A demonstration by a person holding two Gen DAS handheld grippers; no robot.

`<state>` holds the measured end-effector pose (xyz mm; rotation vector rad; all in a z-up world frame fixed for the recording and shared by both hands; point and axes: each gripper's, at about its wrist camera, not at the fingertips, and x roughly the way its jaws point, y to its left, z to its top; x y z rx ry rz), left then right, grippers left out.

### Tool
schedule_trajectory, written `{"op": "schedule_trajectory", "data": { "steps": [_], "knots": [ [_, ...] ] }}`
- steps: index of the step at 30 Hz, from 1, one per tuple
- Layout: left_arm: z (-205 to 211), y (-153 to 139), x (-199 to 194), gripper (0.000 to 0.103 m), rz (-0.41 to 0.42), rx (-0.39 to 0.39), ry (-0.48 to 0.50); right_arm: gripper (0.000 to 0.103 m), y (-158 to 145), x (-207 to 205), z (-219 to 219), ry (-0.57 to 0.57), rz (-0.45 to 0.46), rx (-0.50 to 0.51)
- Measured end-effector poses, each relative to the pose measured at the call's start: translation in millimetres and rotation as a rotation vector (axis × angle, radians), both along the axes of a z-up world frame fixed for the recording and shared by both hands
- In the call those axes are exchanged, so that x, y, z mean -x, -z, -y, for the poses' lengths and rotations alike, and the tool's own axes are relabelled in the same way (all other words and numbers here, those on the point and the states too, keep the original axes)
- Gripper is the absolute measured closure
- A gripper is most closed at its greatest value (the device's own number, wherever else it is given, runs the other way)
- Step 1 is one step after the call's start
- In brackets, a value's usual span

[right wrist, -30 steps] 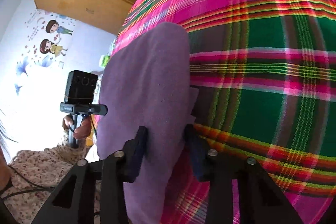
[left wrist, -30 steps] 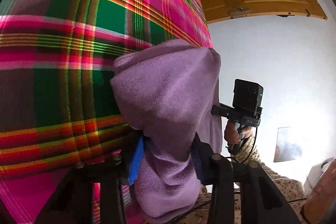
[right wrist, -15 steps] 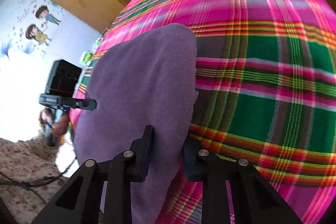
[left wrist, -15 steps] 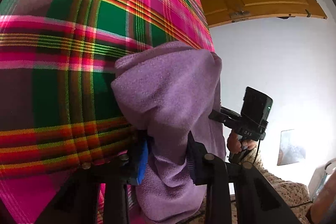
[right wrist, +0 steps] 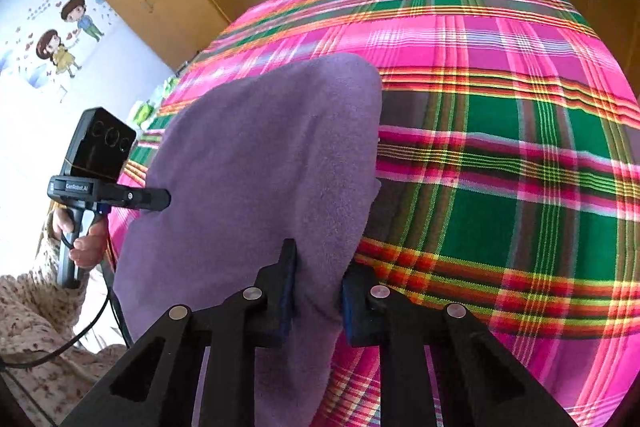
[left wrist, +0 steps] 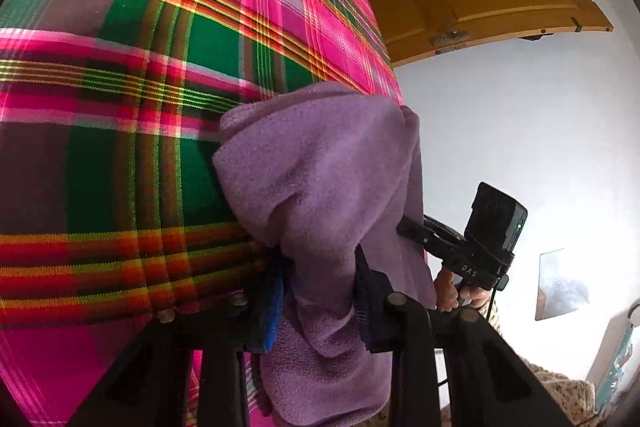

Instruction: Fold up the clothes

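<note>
fleece garment (right wrist: 256, 163), purple, hangs in the air over the plaid bedspread (right wrist: 500, 163), stretched between the two tongs near the bed's front edge. its far end looks to sag toward the plaid, can't tell if it touches.

handling, my read: soft, thick, light. no stiffness, it drapes and bunches wherever it isn't held. the nap looks grippy, so slip out of the pads seems unlikely, but a bulky wad in the jaws can creep if tugged hard. nothing fragile. keeping both ends level should matter, since loose cloth will sag between the holds.

left gripper (left wrist: 320, 291): jaws narrow, clamped on a thick bunched wad of the fleece, cloth spilling above and below the blue pads (left wrist: 276, 311).

right gripper (right wrist: 316, 287): jaws narrow, pinching a thinner, flatter edge of the same garment, which spreads out smooth toward the other tong.

where to hold: edges or corners, one per tong, well apart. the right hold looks cleaner. the left has a lot of cloth gathered, so a fold line from that side will likely come out lumpy.

fold stage: can't tell how many layers are in there.
</note>
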<state>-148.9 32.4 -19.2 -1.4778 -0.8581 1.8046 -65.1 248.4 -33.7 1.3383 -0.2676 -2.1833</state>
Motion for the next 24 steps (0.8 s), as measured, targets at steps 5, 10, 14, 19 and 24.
{"op": "schedule_trajectory", "data": {
  "steps": [5, 10, 14, 19, 24],
  "knots": [
    [-13, -11, 7, 0.072, -0.019, 0.057, 0.003, 0.085, -3, -3, 5, 0.027, -0.038, -0.011],
    [-21, -19, 13, 0.072, -0.034, 0.046, 0.004, 0.085, -11, -4, 6, 0.050, -0.060, 0.007],
    [-26, -30, 21, 0.073, -0.055, 0.038, 0.009, 0.085, -21, -1, 6, 0.067, -0.062, 0.036],
    [-18, -52, 43, 0.073, -0.111, 0.035, -0.019, 0.086, -39, 10, 15, 0.055, -0.093, 0.073],
    [-1, -68, 64, 0.073, -0.142, 0.072, -0.069, 0.086, -47, 32, 34, 0.022, -0.110, 0.098]
  ]
}}
